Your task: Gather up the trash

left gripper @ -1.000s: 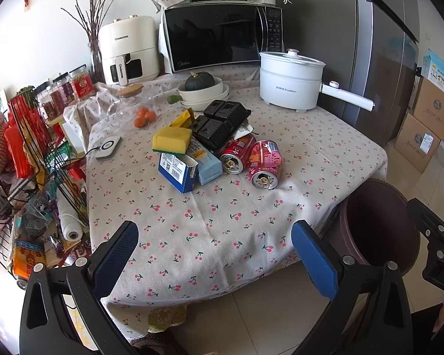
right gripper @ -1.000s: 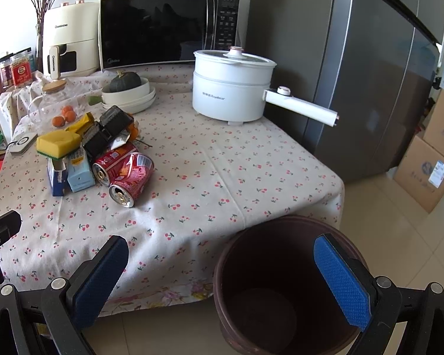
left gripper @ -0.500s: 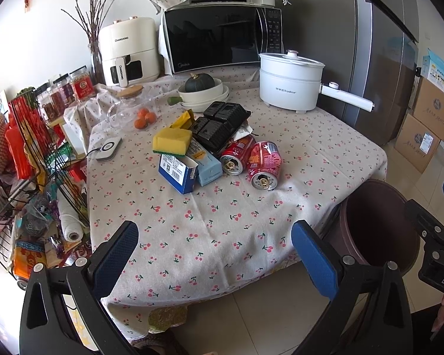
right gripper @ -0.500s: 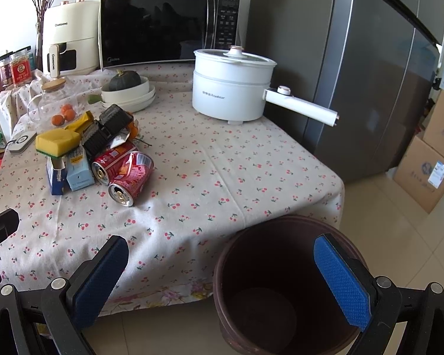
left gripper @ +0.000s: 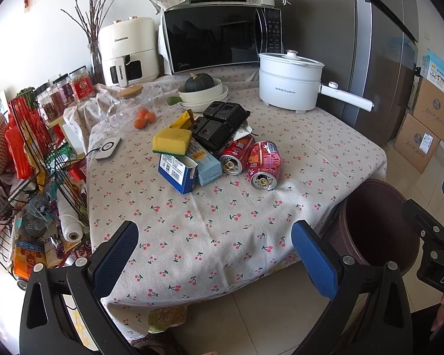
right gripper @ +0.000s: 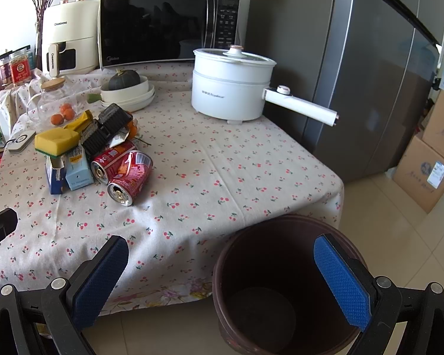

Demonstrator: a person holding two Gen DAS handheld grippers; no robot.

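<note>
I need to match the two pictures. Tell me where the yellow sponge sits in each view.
Left wrist: yellow sponge left of centre, on top of the boxes.
Right wrist: yellow sponge at the far left, on the same boxes.
Shared landmark: the white pot, behind and to the right of it.

Two dented red aluminium cans (left gripper: 253, 159) lie on their sides, touching, among cardboard cartons (left gripper: 189, 165) and black plastic trays (left gripper: 219, 124) mid-desk. The dark brown round bin (right gripper: 284, 284) stands open beside the desk.
</note>
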